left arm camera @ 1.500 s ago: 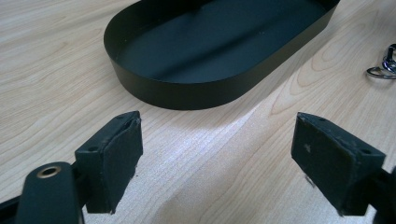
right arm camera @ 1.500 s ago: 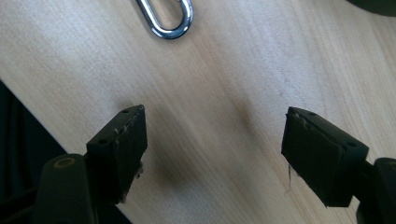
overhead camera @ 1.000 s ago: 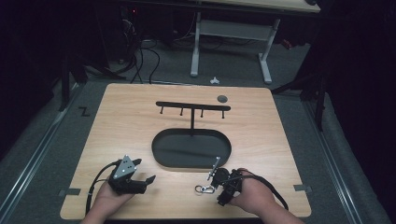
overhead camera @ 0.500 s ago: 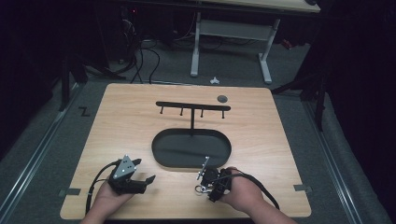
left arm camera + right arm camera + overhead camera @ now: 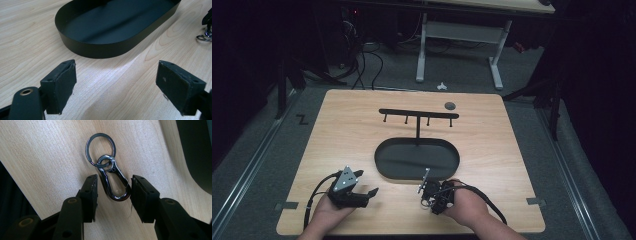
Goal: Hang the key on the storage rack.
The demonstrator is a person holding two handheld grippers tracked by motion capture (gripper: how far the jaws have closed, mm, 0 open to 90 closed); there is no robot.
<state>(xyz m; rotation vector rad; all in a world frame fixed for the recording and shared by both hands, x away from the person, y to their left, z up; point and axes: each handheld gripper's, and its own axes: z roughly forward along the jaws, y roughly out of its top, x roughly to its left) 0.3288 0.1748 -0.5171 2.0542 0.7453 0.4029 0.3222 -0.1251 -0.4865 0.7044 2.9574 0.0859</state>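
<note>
A metal keyring with a carabiner clip lies flat on the wooden table near its front edge, just in front of the black oval tray. My right gripper points down over it, with the carabiner's lower half between the jaws. The jaws have just been closing; the right pad is at the clip's edge and the left pad stands a sliver off it. In the high view the right gripper covers the keyring. My left gripper rests open on the table at the front left, empty.
The tray's rim lies just beyond my left gripper. The keyring shows at that view's right edge. A black rack with several hooks rises behind the tray. A small dark disc sits at the back.
My right gripper has slid left over the keyring and its jaws have narrowed around the carabiner. The left gripper has not moved.
</note>
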